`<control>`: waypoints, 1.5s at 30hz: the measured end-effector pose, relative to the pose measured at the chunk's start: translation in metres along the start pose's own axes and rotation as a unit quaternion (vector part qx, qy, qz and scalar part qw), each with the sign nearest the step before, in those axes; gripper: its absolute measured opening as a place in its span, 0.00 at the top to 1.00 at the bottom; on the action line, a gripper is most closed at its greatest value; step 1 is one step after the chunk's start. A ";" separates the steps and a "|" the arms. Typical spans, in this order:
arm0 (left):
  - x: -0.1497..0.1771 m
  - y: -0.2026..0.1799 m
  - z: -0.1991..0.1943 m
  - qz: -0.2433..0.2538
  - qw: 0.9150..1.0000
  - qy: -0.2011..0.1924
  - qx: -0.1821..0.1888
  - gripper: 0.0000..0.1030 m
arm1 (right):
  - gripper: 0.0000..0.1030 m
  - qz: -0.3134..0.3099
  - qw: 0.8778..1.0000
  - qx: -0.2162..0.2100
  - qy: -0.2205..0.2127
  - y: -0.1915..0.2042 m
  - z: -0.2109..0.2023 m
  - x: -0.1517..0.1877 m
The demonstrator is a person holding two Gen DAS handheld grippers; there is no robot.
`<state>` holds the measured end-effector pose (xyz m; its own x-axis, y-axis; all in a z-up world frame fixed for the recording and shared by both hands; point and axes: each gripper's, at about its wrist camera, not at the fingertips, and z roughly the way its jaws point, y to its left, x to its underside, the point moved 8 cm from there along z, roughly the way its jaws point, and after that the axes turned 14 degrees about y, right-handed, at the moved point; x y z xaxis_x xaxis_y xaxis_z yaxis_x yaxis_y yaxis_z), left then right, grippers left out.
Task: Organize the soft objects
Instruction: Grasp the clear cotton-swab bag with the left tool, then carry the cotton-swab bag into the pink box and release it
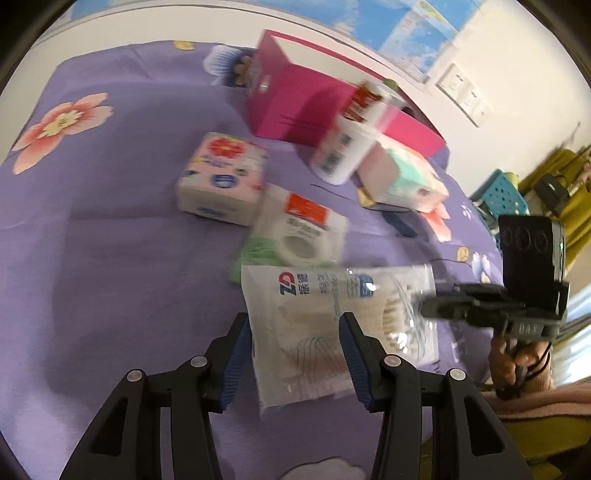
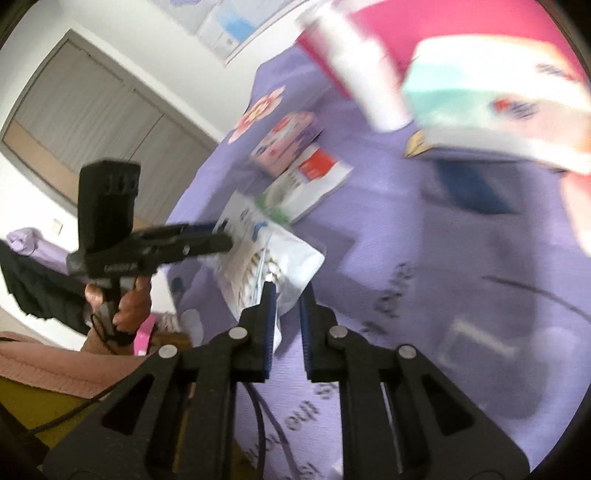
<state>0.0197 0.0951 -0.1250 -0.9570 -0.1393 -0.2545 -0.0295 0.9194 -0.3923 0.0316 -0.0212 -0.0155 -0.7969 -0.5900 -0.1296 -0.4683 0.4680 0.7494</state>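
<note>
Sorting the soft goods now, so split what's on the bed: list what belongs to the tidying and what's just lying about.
Belongs to the job:
- cotton swab bag, between both grippers
- flowered tissue pack
- red-labelled wipes pack
- green-and-pink tissue pack
- white tub
- pink box

Lying about:
- blue basket
- wall sockets
- black cable

A purple cloth (image 1: 110,229) printed with pink flowers covered the surface. A blue map poster (image 1: 413,33) hung on the white wall beside a row of wall switches (image 1: 463,94). A blue perforated basket (image 1: 504,195) stood beyond the surface's edge. Grey closet doors (image 2: 96,122) showed in the right wrist view.
</note>
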 end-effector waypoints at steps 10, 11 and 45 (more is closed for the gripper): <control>-0.001 -0.040 0.019 0.040 0.999 0.015 0.014 0.62 | 0.84 0.045 0.998 0.036 -0.038 -0.036 -0.029 0.006; 0.000 -0.041 0.022 0.042 0.999 0.019 0.010 0.65 | 0.81 0.051 0.997 0.034 -0.037 -0.038 -0.028 0.008; -0.076 -0.106 -0.050 0.132 0.987 -0.093 0.003 0.65 | 0.83 -0.020 0.983 0.089 -0.162 -0.009 -0.133 -0.035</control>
<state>0.0813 0.0266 -0.0200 -0.8616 0.0402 -0.5060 0.2172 0.9302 -0.2960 0.1143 -0.0927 0.0684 -0.8426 -0.3828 -0.3787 -0.5381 0.5726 0.6185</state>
